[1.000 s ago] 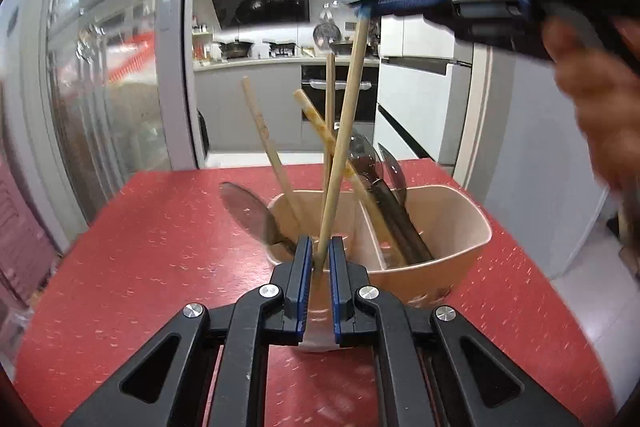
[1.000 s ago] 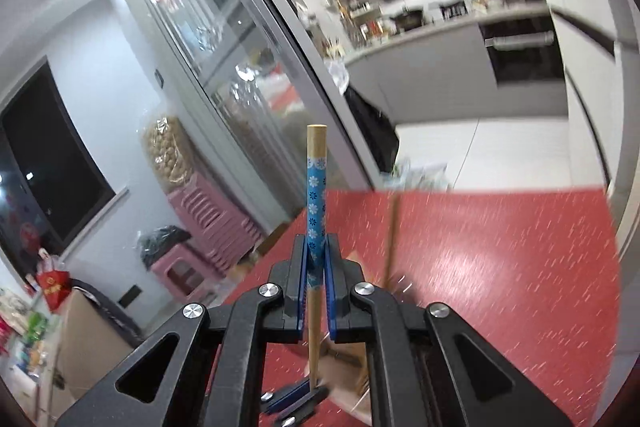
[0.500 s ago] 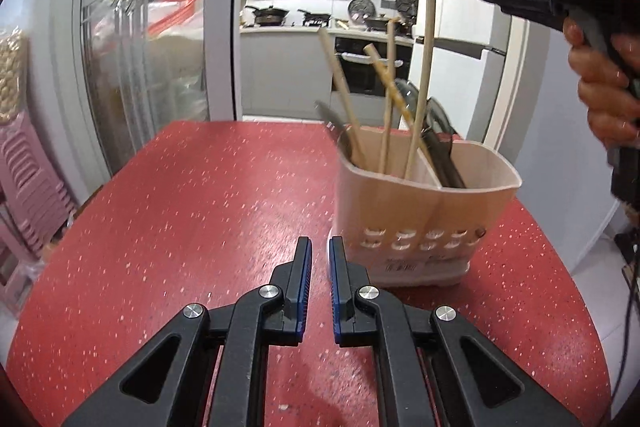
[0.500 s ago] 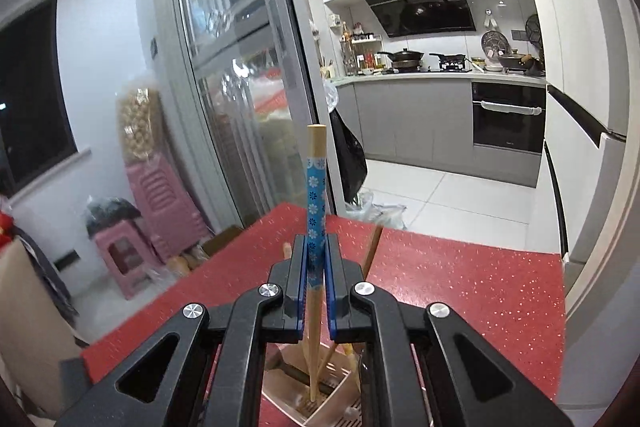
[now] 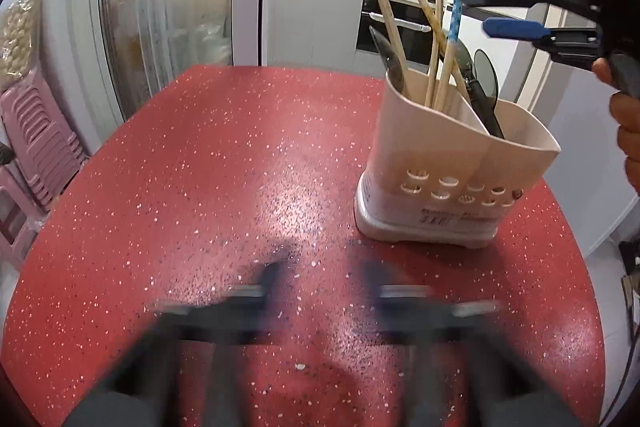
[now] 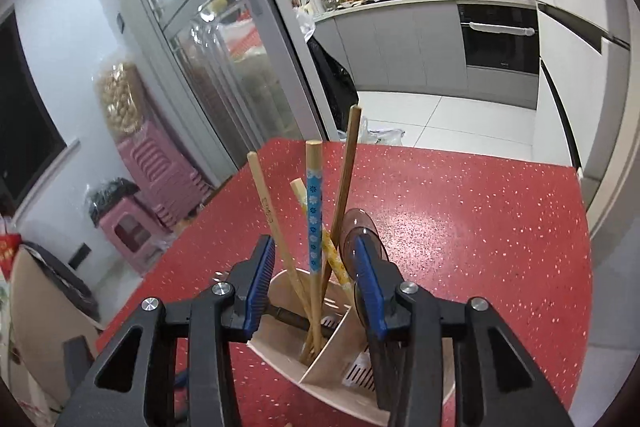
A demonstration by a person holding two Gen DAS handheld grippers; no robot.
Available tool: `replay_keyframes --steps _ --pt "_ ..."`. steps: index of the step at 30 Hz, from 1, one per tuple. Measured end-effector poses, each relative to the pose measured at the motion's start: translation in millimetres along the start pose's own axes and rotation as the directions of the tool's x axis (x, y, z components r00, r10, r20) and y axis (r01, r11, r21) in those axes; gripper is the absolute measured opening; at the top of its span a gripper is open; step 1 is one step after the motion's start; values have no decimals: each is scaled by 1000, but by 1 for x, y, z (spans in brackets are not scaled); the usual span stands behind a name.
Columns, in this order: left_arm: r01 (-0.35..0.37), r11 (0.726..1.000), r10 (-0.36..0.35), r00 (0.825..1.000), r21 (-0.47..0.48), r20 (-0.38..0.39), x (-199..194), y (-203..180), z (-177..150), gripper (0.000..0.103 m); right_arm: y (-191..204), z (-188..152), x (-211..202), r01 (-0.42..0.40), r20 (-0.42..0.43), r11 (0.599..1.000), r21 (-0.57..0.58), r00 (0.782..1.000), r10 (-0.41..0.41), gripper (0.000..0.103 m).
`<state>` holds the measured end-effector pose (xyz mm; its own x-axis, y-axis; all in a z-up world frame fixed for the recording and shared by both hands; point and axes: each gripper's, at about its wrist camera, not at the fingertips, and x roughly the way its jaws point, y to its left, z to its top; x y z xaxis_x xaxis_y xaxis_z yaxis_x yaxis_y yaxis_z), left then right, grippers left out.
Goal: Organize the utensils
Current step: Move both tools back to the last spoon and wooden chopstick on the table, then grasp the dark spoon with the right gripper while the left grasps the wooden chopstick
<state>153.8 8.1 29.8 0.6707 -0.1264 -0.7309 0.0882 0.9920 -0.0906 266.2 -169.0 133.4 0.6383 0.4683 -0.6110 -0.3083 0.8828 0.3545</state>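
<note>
red speckled tabletop (image 5: 224,163) carries a beige utensil holder (image 5: 452,163), which stands upright toward the right side in the left wrist view. its divided interior holds several plain wooden chopsticks (image 5: 387,23) leaning at different angles, a blue flowered chopstick (image 6: 314,215) standing among them, and dark spoons (image 5: 486,75) in the neighbouring compartment.

right claw (image 6: 314,279) hangs just above the holder with its jaws wide apart, one blue pad (image 6: 260,281) on each side of the chopstick bundle; the blue flowered chopstick rises between the pads without touching either, its lower end down in the holder. in the left wrist view the same claw (image 5: 476,9) shows at the upper right, spread open beside the chopstick tops.

left claw (image 5: 324,287) sits low over the tabletop, well short of the holder, smeared by motion blur; its two fingers appear set apart with bare tabletop between them and nothing held.

pink stools (image 6: 160,171) stand beyond the tabletop's edge.
</note>
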Motion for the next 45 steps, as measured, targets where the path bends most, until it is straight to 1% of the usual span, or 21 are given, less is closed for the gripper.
replay_keyframes --steps 1,2,4,7,9,12,15,17,18,22,26,30,32,40,45 --pt "-18 1000 19 1000 -9 19 -4 1 -2 103 0 -2 -4 -2 0 1000 10 1000 2 45" --pt "-20 1000 21 999 -9 38 -8 2 -2 103 0 -5 -8 -1 -1 1000 18 1000 1 45" --pt "-18 1000 17 999 3 32 -10 2 -4 103 2 -16 -17 -3 -9 999 34 1000 4 45" --pt "-24 1000 24 1000 -12 14 -12 8 -9 103 8 -40 -28 1 -38 999 54 999 1 48" --pt "-27 999 27 1000 -22 2 -13 15 -13 103 12 -60 -31 26 -79 997 67 997 -21 48" --pt "-52 998 51 998 -33 -23 -11 25 -18 103 16 -101 -33 51 -167 994 94 985 -34 48" --pt "-39 999 38 998 -23 -54 -11 29 -27 103 22 -144 -26 105 -282 990 96 957 -74 48" --pt "-43 999 42 997 -14 -61 -13 30 -34 103 27 -172 -21 140 -350 986 93 931 -99 48" --pt "-47 999 47 997 -8 -65 -14 29 -37 103 30 -188 -18 162 -386 982 99 916 -112 48" --pt "-58 998 58 995 10 -79 -15 30 -48 103 37 -225 -10 204 -449 972 115 884 -133 48" --pt "-64 998 65 994 13 -83 -20 36 -55 103 47 -245 -6 224 -466 968 113 872 -147 47" --pt "-66 998 66 995 6 -79 -25 43 -61 103 55 -258 0 275 -468 958 83 859 -206 42" --pt "-66 998 66 995 0 -78 -27 45 -63 103 59 -258 0 289 -460 955 69 859 -226 41" --pt "-68 998 67 995 -8 -68 -31 53 -66 103 82 -260 11 292 -459 956 22 852 -250 40" --pt "-62 998 61 996 -2 -69 -34 53 -69 103 94 -261 17 325 -456 943 -72 830 -321 40"
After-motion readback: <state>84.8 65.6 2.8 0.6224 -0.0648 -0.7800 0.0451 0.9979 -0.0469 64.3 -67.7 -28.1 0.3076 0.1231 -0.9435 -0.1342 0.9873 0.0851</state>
